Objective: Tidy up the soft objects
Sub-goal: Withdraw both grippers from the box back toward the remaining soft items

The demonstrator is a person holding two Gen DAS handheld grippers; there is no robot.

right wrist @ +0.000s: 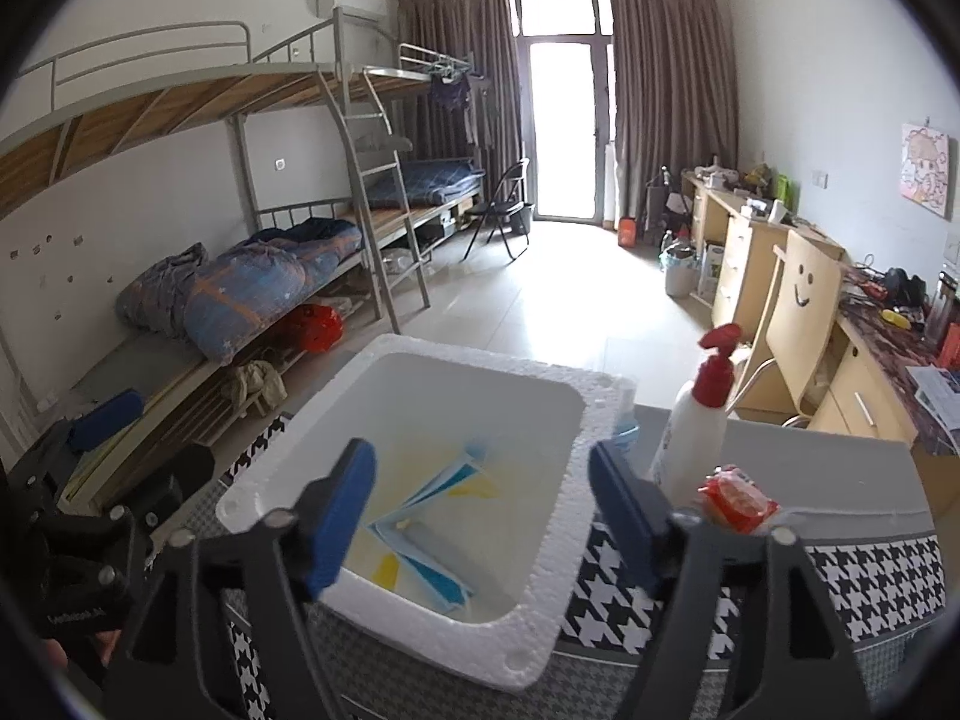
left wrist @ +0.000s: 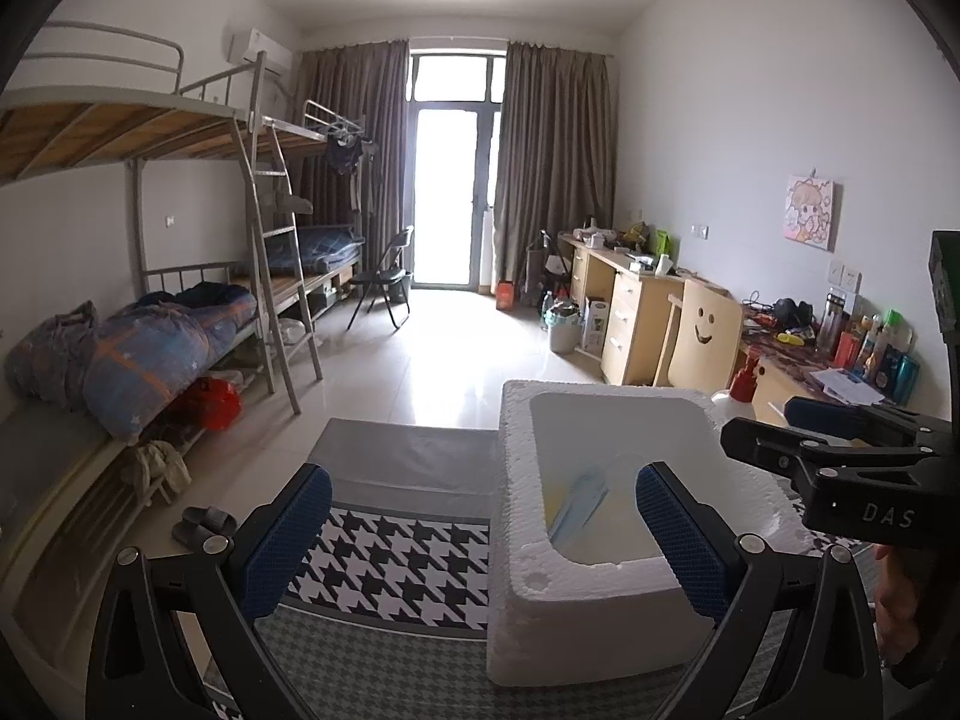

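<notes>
Blue-and-yellow soft packets (right wrist: 429,516) are lying on the floor of the white foam box (right wrist: 543,576), directly below and between the right gripper's (right wrist: 480,519) fingers. That gripper is standing spread wide, pinching nothing. The left gripper (left wrist: 483,531) is also spread, holding nothing, straddling the box's near wall. A pump bottle (right wrist: 696,420) and red packet (right wrist: 738,498) are sitting just right of the right gripper.

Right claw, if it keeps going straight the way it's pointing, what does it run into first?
Most likely the blue and yellow packets lying in the white foam box. The right claw is open and empty, aimed down into the box. Depth is unclear, so its right finger might clip the box rim first.
</notes>
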